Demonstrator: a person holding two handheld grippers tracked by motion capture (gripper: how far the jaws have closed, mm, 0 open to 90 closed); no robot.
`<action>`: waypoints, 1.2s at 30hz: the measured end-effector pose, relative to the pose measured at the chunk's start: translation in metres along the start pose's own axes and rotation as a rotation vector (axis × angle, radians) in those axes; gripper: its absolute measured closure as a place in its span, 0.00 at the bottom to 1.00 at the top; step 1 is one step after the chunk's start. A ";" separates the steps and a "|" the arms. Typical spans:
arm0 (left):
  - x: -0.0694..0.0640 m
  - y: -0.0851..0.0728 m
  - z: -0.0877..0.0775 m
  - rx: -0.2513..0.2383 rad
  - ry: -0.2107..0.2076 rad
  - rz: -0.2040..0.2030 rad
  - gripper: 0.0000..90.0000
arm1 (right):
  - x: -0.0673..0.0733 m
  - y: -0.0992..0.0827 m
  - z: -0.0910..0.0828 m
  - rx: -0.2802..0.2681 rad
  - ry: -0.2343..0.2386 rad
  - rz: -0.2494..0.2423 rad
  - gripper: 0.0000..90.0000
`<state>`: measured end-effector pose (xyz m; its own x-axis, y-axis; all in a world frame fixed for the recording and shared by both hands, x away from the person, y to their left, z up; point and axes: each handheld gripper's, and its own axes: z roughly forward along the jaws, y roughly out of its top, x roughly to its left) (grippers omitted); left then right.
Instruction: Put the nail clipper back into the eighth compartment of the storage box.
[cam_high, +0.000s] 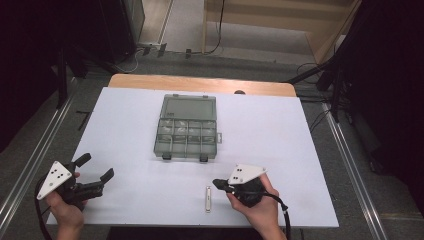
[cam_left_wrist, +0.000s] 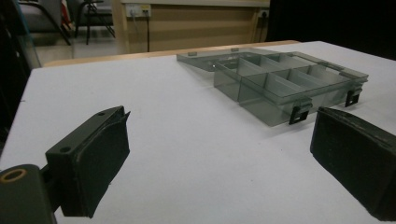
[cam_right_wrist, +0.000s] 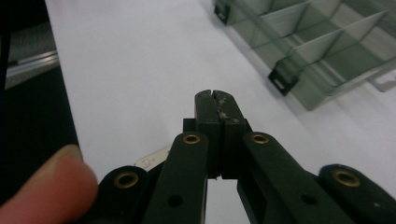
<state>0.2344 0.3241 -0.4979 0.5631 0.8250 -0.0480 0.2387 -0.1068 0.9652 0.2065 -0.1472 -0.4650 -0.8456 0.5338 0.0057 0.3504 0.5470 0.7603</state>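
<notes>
White table (cam_high: 125, 130): unlabelled organizer box (cam_high: 187, 127) open; left gripper (cam_high: 97, 172) jaws wide, right gripper (cam_high: 216, 183) jaws closed empty.

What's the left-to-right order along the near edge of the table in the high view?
left hand-held gripper, jaws open → small white flat strip lying on the white table → right hand-held gripper, jaws shut on nothing. The open compartment box sits farther back, above the gap between the left gripper and the strip.
</notes>
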 end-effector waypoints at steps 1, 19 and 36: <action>0.000 0.000 0.000 -0.001 -0.004 0.000 0.05 | 0.003 0.001 0.003 0.019 0.005 -0.015 1.00; -0.002 0.000 0.003 0.021 -0.002 0.013 0.05 | 0.031 -0.001 0.042 0.185 0.095 -0.119 1.00; -0.002 0.000 0.002 0.025 0.004 0.008 0.05 | 0.031 -0.013 0.047 0.257 0.146 -0.130 1.00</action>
<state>0.2352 0.3215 -0.4981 0.5623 0.8260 -0.0396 0.2543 -0.1272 0.9587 0.1951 -0.1075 -0.5048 -0.9322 0.3610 0.0268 0.3105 0.7593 0.5719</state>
